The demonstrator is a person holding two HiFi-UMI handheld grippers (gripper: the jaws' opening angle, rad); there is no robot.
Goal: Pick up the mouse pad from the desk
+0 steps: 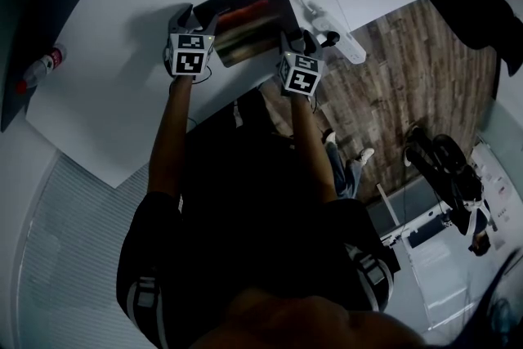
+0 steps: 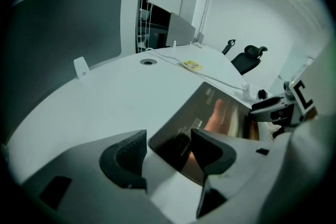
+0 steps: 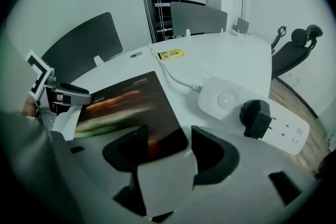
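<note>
The mouse pad (image 1: pixel 249 20) is a dark rectangle with a red and orange print, lying flat near the front edge of the white desk (image 1: pixel 114 102). My left gripper (image 1: pixel 200 15) is open at the pad's near left corner. In the left gripper view that corner of the mouse pad (image 2: pixel 220 113) lies between the spread jaws of the left gripper (image 2: pixel 168 152), and neither pad presses on it. My right gripper (image 1: pixel 301 37) is open at the near right corner. The right gripper view shows the mouse pad (image 3: pixel 126 105) reaching in between the jaws of the right gripper (image 3: pixel 170 152).
A white power strip (image 3: pixel 252 113) with a black plug lies just right of the pad, its cable running back past a yellow card (image 3: pixel 170 54). A red-capped marker (image 1: pixel 41 65) lies far left. Grey partitions (image 2: pixel 58 44) border the desk; wood floor lies beyond its right edge.
</note>
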